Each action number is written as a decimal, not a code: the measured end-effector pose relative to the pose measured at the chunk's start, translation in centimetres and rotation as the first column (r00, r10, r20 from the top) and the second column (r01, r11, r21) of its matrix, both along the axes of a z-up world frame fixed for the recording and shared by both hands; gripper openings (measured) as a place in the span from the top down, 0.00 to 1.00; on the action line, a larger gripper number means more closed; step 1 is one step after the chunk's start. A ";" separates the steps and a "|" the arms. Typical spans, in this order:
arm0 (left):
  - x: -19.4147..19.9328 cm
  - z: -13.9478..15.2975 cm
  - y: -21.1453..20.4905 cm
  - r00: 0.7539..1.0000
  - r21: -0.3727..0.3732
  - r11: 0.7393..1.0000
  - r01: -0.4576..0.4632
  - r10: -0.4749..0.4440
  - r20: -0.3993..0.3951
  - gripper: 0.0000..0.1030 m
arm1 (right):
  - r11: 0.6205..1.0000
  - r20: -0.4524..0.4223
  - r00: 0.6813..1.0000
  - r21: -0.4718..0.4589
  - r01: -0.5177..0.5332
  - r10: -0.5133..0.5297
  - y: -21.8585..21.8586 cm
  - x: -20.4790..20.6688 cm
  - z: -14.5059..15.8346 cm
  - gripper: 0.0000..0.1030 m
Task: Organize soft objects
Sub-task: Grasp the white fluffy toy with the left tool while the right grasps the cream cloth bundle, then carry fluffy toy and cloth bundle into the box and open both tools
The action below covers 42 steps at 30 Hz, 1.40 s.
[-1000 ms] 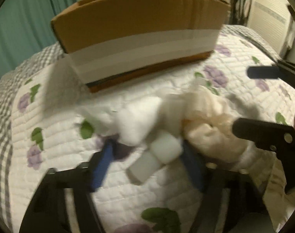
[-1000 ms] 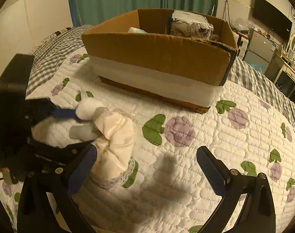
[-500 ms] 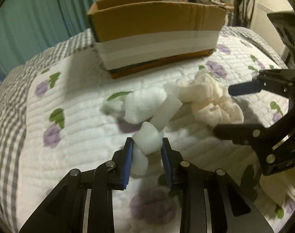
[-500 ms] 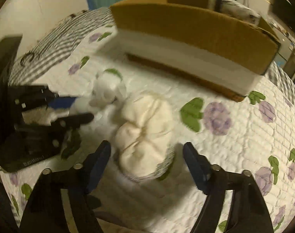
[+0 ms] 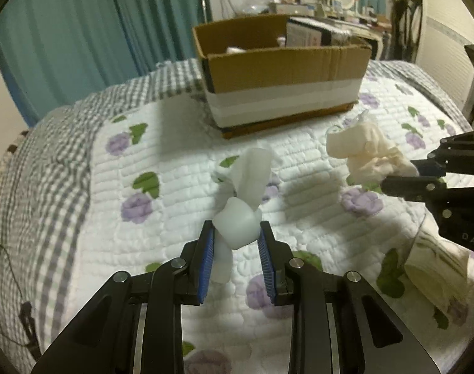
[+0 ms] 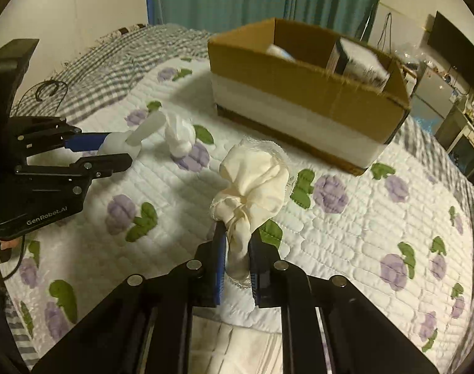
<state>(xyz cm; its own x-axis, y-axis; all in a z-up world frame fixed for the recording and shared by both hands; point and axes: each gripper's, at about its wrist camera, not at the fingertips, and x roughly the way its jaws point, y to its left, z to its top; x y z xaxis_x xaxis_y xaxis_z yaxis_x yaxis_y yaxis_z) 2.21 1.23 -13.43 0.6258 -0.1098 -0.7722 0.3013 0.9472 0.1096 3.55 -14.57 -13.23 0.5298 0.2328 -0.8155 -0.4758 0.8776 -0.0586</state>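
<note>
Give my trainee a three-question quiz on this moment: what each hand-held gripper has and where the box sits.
1. True or false: the left hand-held gripper is shut on the white sock bundle.
2. What does the right hand-held gripper hold? A) cream cloth bundle B) a book C) nothing
3. Fill in: the cardboard box stands on the ____, beyond both bundles.

Key: 1 true; 2 A; 3 quilt. The box already holds some items, too blurred to name.

The cardboard box (image 6: 302,93) walls hide most of its blurred contents.
</note>
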 end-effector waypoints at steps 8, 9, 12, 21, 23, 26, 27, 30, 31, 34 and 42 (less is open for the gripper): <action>-1.6 3.3 0.8 0.997 -0.021 1.000 -0.014 0.015 0.076 0.74 | 0.999 0.107 0.994 0.033 0.004 -0.007 0.5 -2.5 4.0 0.88; -1.7 3.7 0.9 0.996 -0.025 1.000 -0.017 0.019 0.086 0.74 | 0.999 0.120 0.993 0.033 0.003 -0.007 0.6 -2.7 4.4 0.88; -1.7 5.2 1.3 0.993 -0.042 0.999 -0.030 0.035 0.114 0.74 | 1.000 0.168 0.986 0.022 0.002 -0.005 1.1 -3.2 5.8 0.88; -0.7 10.9 2.4 0.964 -0.127 0.989 -0.069 0.099 0.247 0.74 | 0.998 0.325 0.946 0.055 0.005 -0.023 0.5 -4.4 11.1 0.88; -0.5 12.0 2.5 0.955 -0.143 0.988 -0.066 0.104 0.277 0.74 | 0.998 0.354 0.935 0.061 0.004 -0.026 0.3 -4.3 12.3 0.88; 0.2 13.0 2.5 0.947 -0.177 0.982 -0.059 0.111 0.300 0.73 | 0.998 0.393 0.919 0.063 -0.003 -0.022 -0.1 -4.1 13.8 0.88; 0.4 13.3 2.5 0.946 -0.187 0.981 -0.057 0.113 0.305 0.73 | 0.998 0.405 0.914 0.064 -0.003 -0.023 -0.2 -4.0 14.3 0.88; 1.0 13.7 2.2 0.942 -0.201 0.978 -0.050 0.113 0.315 0.73 | 0.997 0.439 0.898 0.077 -0.001 -0.033 -0.8 -3.5 15.5 0.88; 1.4 13.9 2.1 0.941 -0.205 0.978 -0.045 0.111 0.321 0.73 | 0.997 0.445 0.895 0.082 0.000 -0.037 -1.0 -3.3 15.7 0.88; 2.3 14.1 1.8 0.939 -0.220 0.975 -0.034 0.107 0.328 0.73 | 0.997 0.468 0.883 0.079 0.001 -0.037 -1.1 -2.2 16.2 0.88; 5.0 15.0 0.5 0.935 -0.255 0.967 0.003 0.088 0.344 0.73 | 0.995 0.512 0.857 0.099 -0.002 -0.049 -2.0 1.3 17.0 0.88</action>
<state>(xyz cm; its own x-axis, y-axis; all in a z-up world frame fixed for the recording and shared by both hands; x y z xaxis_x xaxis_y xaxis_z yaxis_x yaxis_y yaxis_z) 7.23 1.69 1.59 0.8590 -0.2359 -0.4543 0.2457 0.9686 -0.0383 4.87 -16.58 3.76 0.8736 0.2757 -0.4011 -0.3797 0.9016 -0.2071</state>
